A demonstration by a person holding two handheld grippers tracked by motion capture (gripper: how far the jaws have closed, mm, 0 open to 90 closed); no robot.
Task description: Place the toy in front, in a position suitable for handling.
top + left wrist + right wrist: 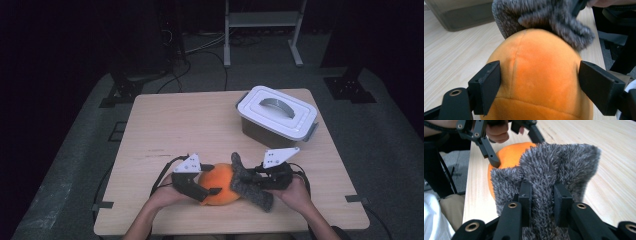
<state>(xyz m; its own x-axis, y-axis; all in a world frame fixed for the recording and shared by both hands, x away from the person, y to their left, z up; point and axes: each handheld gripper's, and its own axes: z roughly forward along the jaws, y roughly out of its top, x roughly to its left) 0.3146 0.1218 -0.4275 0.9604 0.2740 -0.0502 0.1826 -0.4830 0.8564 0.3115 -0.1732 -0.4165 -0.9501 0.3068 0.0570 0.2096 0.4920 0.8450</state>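
the left gripper (210, 187) has its jaws wide around the orange plush ball (222, 190) near the table's (170, 125) front edge. the right gripper (250, 176) pinches the grey fuzzy cloth (250, 187) lying against the ball.

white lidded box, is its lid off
No, the grey-handled lid sits closed on the white lidded box at the table's far right.
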